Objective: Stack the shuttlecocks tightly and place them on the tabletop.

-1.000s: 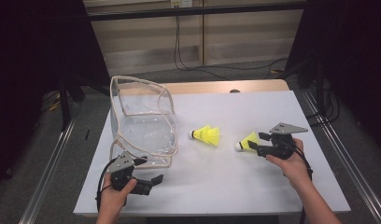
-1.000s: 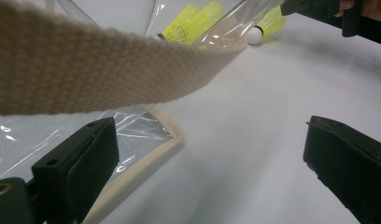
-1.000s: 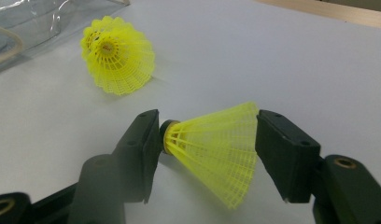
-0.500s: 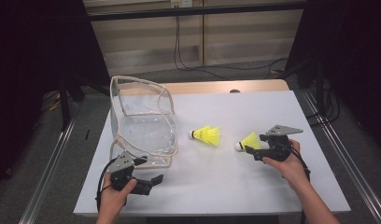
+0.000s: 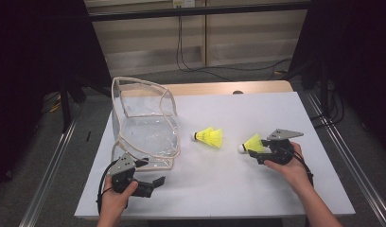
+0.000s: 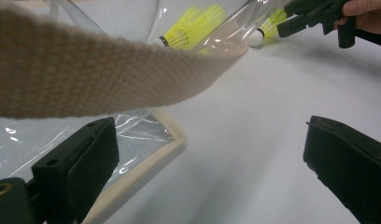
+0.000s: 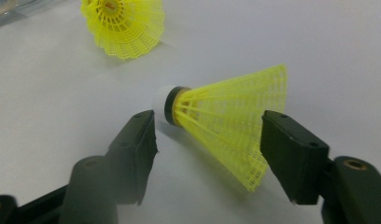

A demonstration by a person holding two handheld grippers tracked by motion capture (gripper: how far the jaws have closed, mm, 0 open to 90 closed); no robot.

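**Right Claw Brackets a Yellow Shuttlecock on the White Table**

My right claw (image 7: 202,135) lies low over the white table (image 5: 257,189), its two black jaws set either side of a yellow shuttlecock (image 7: 226,126) that lies on its side between them. The jaws have just been closing. The left jaw's tip sits just at the white cork, while the right jaw stands at the rim of the mesh skirt; I cannot tell whether either pad is pressing, so I cannot say it is grasped. In the high view my right hand (image 5: 288,165) holds this claw near the table's right side, the shuttlecock's cork pointing left toward the middle.

A second yellow shuttlecock (image 5: 210,138) lies on the table a little farther left, apart from the first, its cork also to the left. Beyond it stands a clear plastic bag (image 5: 144,127) trimmed in beige strap, upright and open near the table's left side.

My left claw (image 6: 207,163) rests at the near left edge, held in my left hand (image 5: 116,201), released, its jaws spread wide with nothing between them. One jaw sits just beside the bag's bottom edge, and a beige strap (image 6: 86,70) of the bag crosses close in front of its camera.
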